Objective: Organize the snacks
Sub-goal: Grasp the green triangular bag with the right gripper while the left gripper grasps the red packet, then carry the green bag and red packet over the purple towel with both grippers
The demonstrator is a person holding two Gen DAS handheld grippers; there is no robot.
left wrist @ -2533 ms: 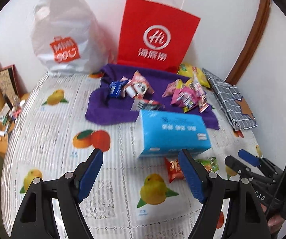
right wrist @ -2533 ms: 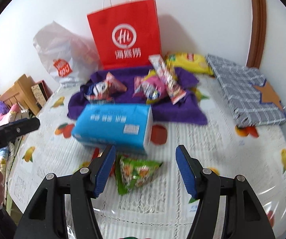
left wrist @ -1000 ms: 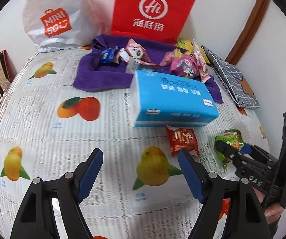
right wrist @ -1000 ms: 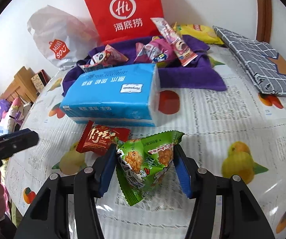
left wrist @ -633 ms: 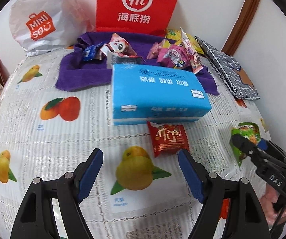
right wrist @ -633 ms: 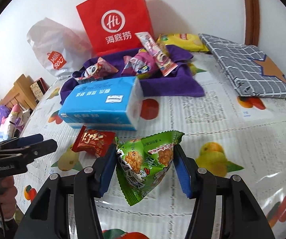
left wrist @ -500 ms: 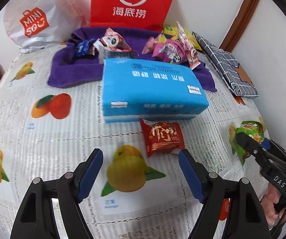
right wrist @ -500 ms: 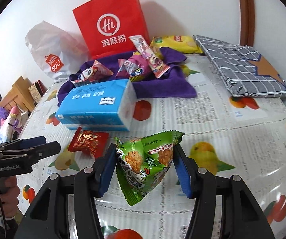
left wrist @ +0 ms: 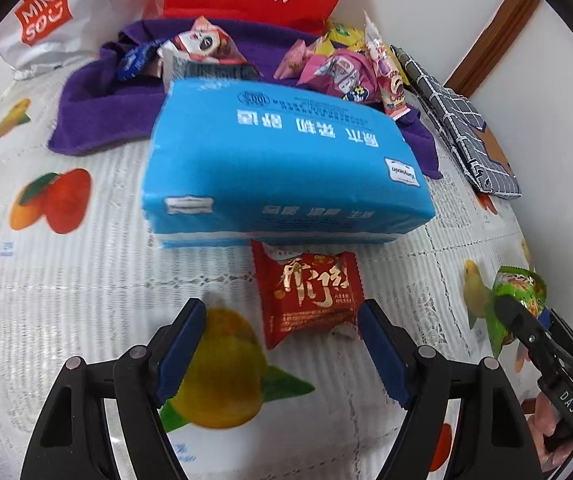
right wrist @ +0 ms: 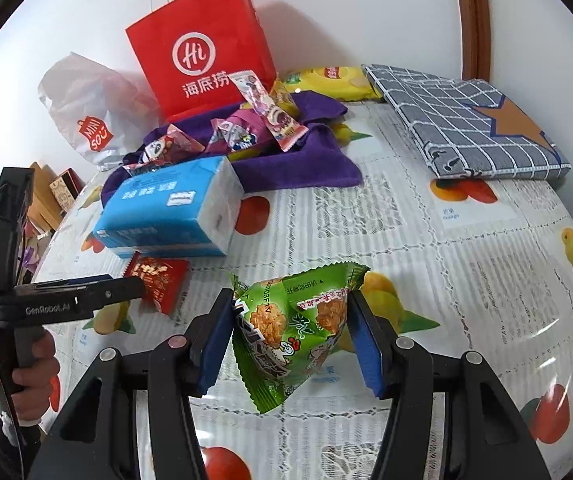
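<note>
The bench (right wrist: 466, 240) wears a white lace cloth printed with fruit. At its far edge a red paper bag (right wrist: 202, 52) stands against the wall, with a white plastic shopping bag (right wrist: 86, 112) beside it and a folded grey checked cloth (right wrist: 470, 124) toward the other end. In front of the red bag lies a purple towel (right wrist: 298, 168) heaped with small snack packets (right wrist: 262, 116). A blue tissue pack (left wrist: 282, 176) lies just in front of the towel, its far edge overlapping the towel. A red snack packet (left wrist: 310, 296) lies flat on the bench, its top edge tucked under the tissue pack.

The left tongs (left wrist: 282, 352) stand wide apart and have just been opening a little further; the red packet lies partly between their blue tips, nearer the right-hand one, and no pad presses on it. The right tongs (right wrist: 290, 340) are clamped on a green snack packet (right wrist: 298, 328), held clear of the bench, both blue pads pressing its sides.
</note>
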